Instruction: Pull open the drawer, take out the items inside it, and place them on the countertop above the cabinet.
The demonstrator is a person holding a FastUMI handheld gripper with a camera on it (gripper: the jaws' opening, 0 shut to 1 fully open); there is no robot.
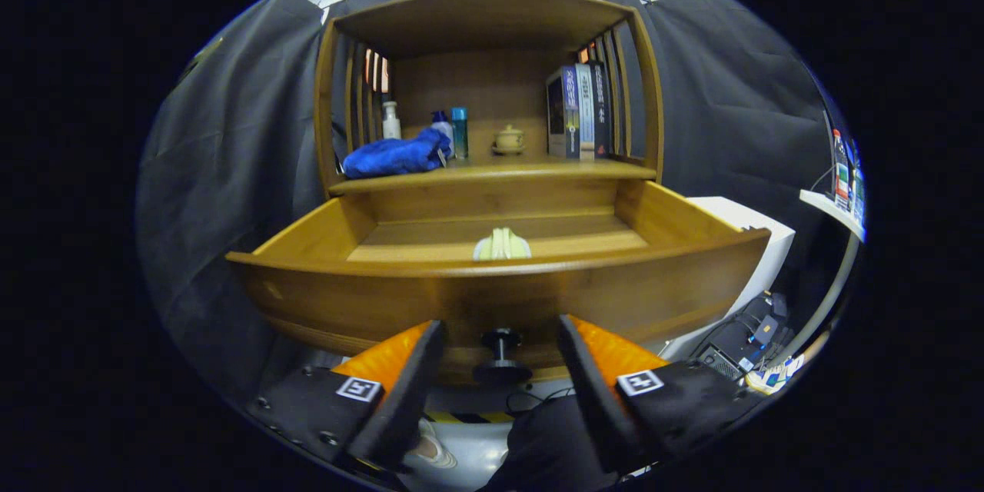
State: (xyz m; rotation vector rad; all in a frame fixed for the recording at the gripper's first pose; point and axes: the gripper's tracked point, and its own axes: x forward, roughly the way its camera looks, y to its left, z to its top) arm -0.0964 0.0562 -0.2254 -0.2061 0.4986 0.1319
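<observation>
Tongs [500,338] are held spread, the drawer's knob [500,357] seen between the fingers, untouched. Beyond, the drawer [507,288] is pulled open; a pale item [501,246] inside is half hidden by its front. A blue cloth [396,154] is seen on the countertop [492,173].

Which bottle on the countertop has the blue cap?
The middle bottle, behind the blue cloth. The left bottle is white; the right one is teal throughout.

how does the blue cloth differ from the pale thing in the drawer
The blue cloth lies on the countertop; the pale item lies in the open drawer. The cloth is bright blue, bunched and wide; the item is cream, small and ridged. The claw touches neither, open around the drawer knob.
</observation>
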